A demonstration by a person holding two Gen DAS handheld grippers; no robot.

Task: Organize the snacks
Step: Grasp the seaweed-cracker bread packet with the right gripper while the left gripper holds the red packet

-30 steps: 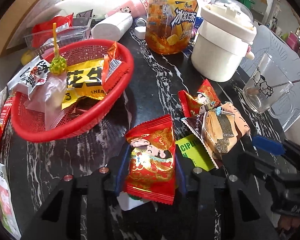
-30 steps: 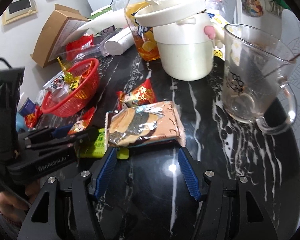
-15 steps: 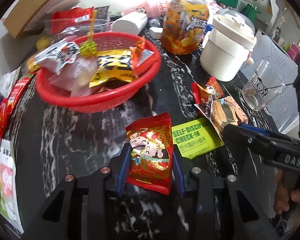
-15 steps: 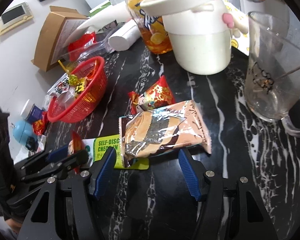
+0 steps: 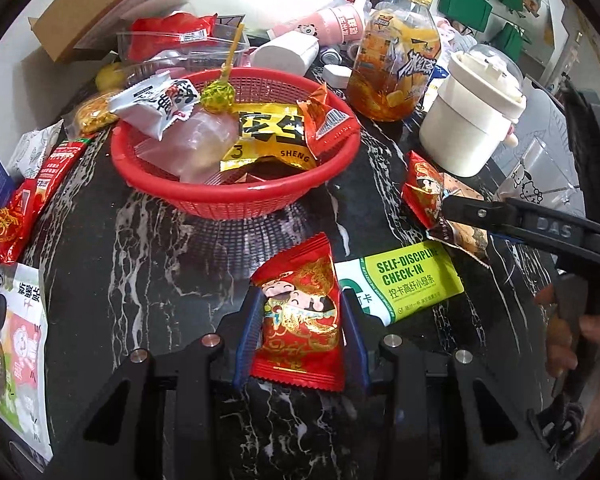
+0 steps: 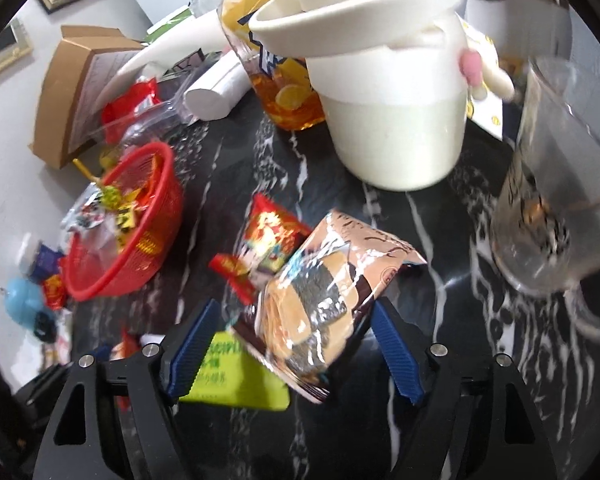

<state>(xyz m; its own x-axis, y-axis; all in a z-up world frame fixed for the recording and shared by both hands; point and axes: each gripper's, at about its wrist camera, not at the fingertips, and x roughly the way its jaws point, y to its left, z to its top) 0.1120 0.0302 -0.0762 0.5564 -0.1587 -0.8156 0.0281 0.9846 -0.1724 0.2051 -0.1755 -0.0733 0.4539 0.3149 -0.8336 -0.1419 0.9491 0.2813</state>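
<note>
Left gripper (image 5: 300,320), bottom centre of the left wrist view: clenched on a red snack packet (image 5: 300,316) printed with a cartoon figure, blue pads pressing on both long edges. The packet stands clear of the black marble tabletop (image 5: 148,264), lower right of the red basket (image 5: 236,196).

Right gripper (image 6: 296,344), bottom centre of the right wrist view: jaws opening. A beige-and-brown snack packet (image 6: 324,300) lies tilted between the blue pads; neither pad appears to press on it. View is blurred, so contact at the right pad is not fully certain.

Done so far, judged from the layout: the basket, upper centre of the left wrist view, already holds a yellow peanut packet (image 5: 272,136), a white packet (image 5: 156,106), a small orange-red sachet (image 5: 324,120), a clear pouch and a green foil lollipop (image 5: 217,96).

Left to do:
- red packet in the left gripper, not yet over the basket;
- beige-and-brown packet, on the table at centre right;
- second red cartoon packet (image 5: 424,192), touching the beige one;
- green "SELF-DISCIPLINE CHECK-IN" bar (image 5: 408,280), flat on the table just right of the left gripper;
- red packets (image 5: 24,208) at the left edge, if they count.

Estimate: roughly halfway.

The iced tea bottle (image 5: 392,68), white lidded pot (image 5: 468,120) and glass mug (image 6: 556,208) stand behind; not snacks.
</note>
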